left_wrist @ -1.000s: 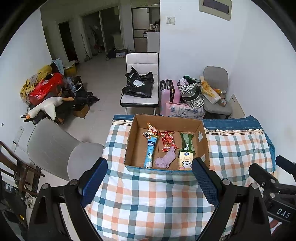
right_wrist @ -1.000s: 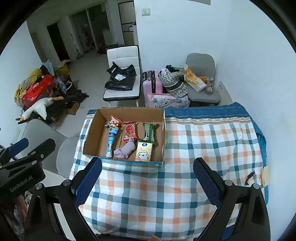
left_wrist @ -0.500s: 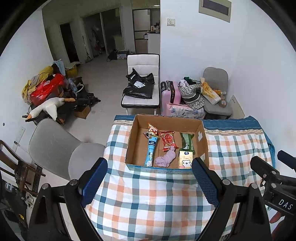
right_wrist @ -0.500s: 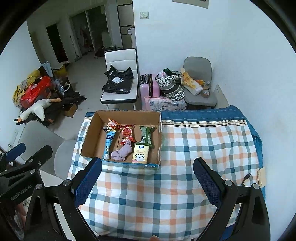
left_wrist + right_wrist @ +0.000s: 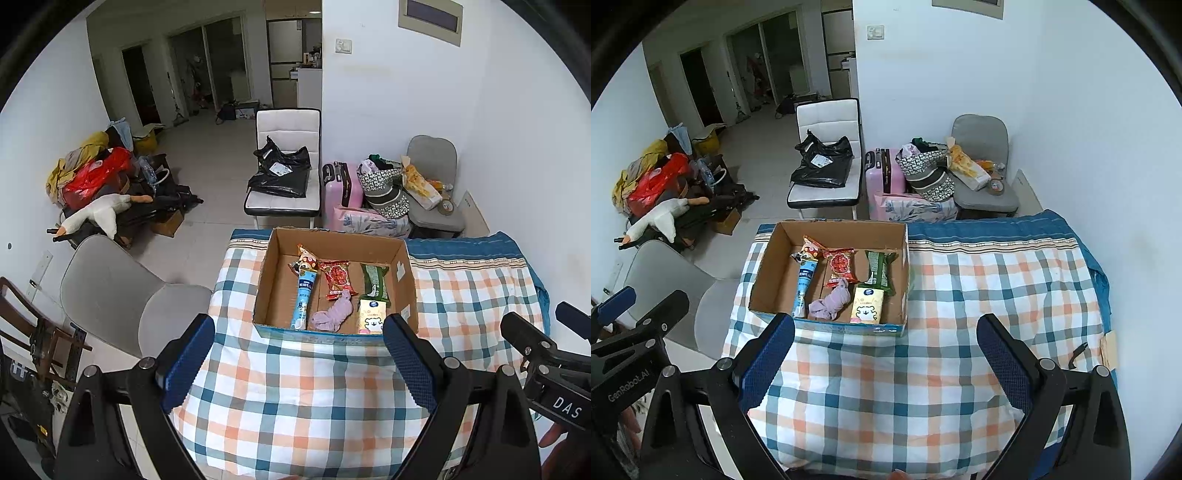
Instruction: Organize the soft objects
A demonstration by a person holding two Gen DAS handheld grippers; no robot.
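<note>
An open cardboard box [image 5: 404, 280] [image 5: 764, 269] stands on a checked cloth. In it lie a blue tube [image 5: 306, 299] [image 5: 803, 286], a red snack pack [image 5: 337, 277] [image 5: 841, 265], a green pack [image 5: 375, 282] [image 5: 880, 271], a crumpled lilac cloth [image 5: 332, 314] [image 5: 831, 301] and a yellow-white tissue pack [image 5: 372, 320] [image 5: 868, 308]. My left gripper [image 5: 297, 362] is open and empty, held above the cloth in front of the box. My right gripper [image 5: 886, 363] is open and empty, in front and to the right of the box.
The checked cloth [image 5: 295, 398] [image 5: 979, 295] covers the table, with a blue edge at the back. A grey chair [image 5: 122, 291] stands left of the table. Behind are a white chair with black bags [image 5: 282, 173], a pink suitcase [image 5: 341, 184] and a loaded grey chair [image 5: 432, 192].
Both grippers have pulled back and up a little from the table; the box looks smaller and lower in the views. Both stay open and empty.
</note>
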